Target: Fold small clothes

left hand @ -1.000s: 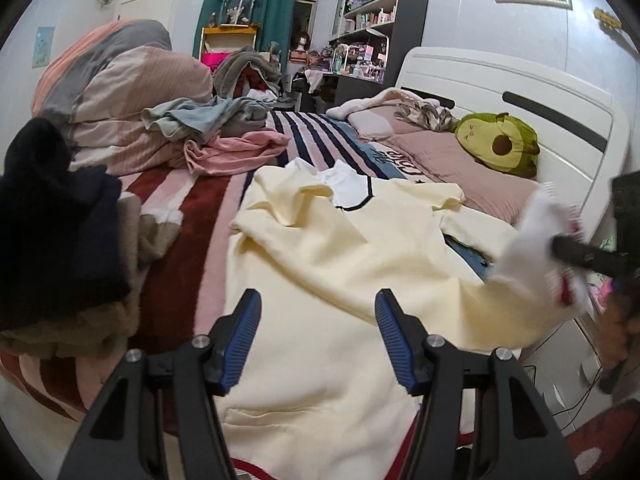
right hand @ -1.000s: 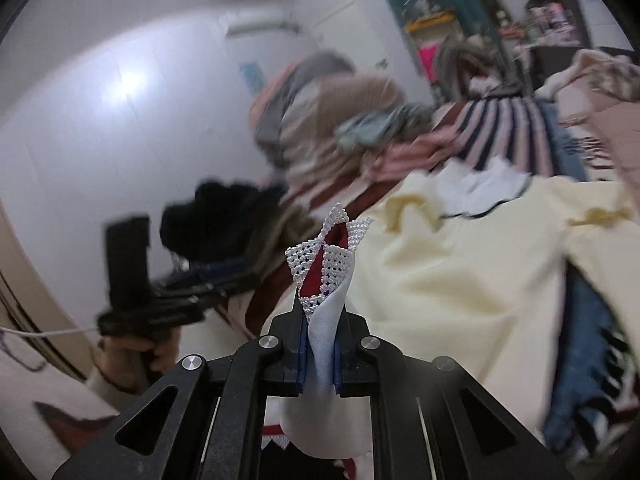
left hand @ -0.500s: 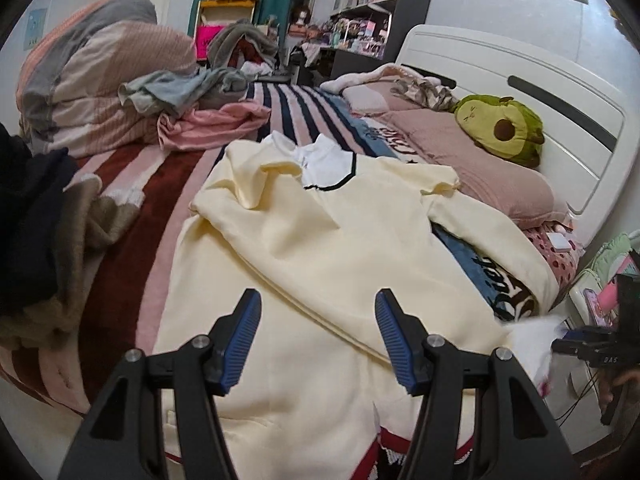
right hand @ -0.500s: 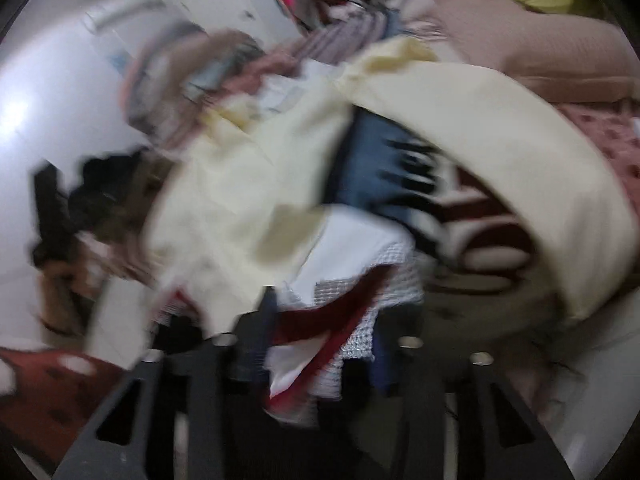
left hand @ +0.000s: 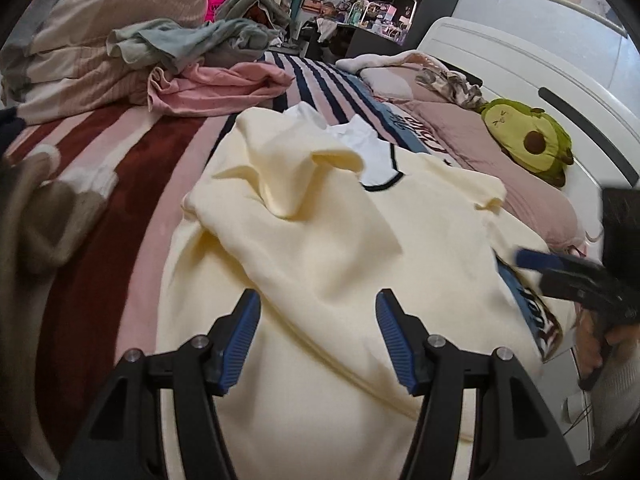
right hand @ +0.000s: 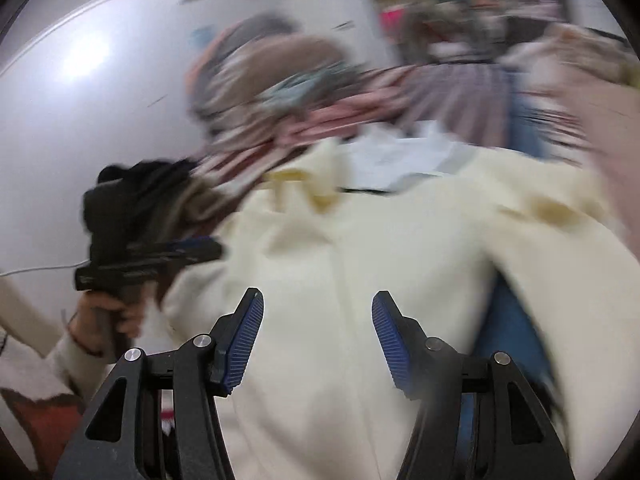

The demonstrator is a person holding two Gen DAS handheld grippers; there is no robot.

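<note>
Even indoor light, fisheye-bent edges; the right wrist view is motion-blurred, with wall glare upper left.

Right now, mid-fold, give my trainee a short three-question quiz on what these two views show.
1. True or false: the left hand-held gripper grips the cream top.
2. Which lies nearest the headboard? A pink garment B avocado plush C grey garment
3. Fill in: between the right hand-held gripper's opening jaws there is ____.

Key: 1 false; 2 B; 3 nothing, only the cream top beyond them.
</note>
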